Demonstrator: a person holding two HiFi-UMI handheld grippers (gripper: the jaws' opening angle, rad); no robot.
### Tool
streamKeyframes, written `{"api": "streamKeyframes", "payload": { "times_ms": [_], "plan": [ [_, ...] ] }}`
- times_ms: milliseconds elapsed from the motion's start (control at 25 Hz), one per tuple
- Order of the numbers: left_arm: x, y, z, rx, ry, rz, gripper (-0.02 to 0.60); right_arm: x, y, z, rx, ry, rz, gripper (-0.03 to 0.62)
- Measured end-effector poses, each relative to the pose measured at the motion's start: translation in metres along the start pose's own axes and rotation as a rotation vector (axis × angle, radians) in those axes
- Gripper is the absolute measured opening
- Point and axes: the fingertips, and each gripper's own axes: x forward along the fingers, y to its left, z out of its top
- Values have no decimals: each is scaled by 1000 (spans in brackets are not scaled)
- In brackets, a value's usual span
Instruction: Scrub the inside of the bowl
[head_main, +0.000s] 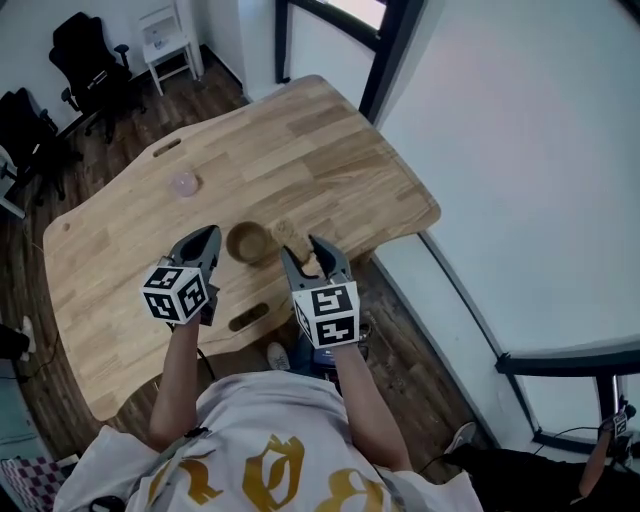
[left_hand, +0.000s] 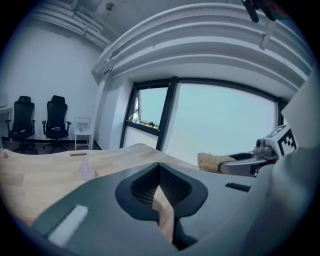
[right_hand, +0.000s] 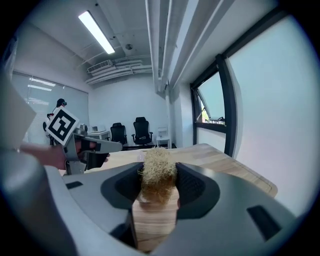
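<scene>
A small brown wooden bowl (head_main: 249, 242) sits on the light wooden table (head_main: 330, 160) near its front edge, between my two grippers. My left gripper (head_main: 210, 236) hovers just left of the bowl; in the left gripper view its jaws (left_hand: 160, 187) are shut with nothing between them. My right gripper (head_main: 303, 250) is just right of the bowl. It is shut on a tan fibrous scrubber (right_hand: 157, 175), which pokes out toward the bowl (head_main: 291, 234). The left gripper view also shows the scrubber (left_hand: 212, 162) in the right gripper. The bowl's inside is hard to make out.
A small pale pink round object (head_main: 184, 184) lies on the table behind the bowl. Cable slots (head_main: 248, 318) are cut into the tabletop. Black office chairs (head_main: 90, 60) and a white stool (head_main: 168, 40) stand at the back left; a window wall runs along the right.
</scene>
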Motion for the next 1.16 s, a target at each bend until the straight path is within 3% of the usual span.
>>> {"api": "streamKeyframes", "payload": {
  "times_ms": [200,760,1160],
  "plan": [
    [-17,-23,2,12,-26,4,2,-18,15,-2,-32,4,44,183],
    [-83,-95,-27,-4,-69,103,2,-106,2,-7,-26,-99,45,183],
    [-114,-127,-41,16,-78,109,2,-145,11,-23,-49,-108,58,183]
  ]
}}
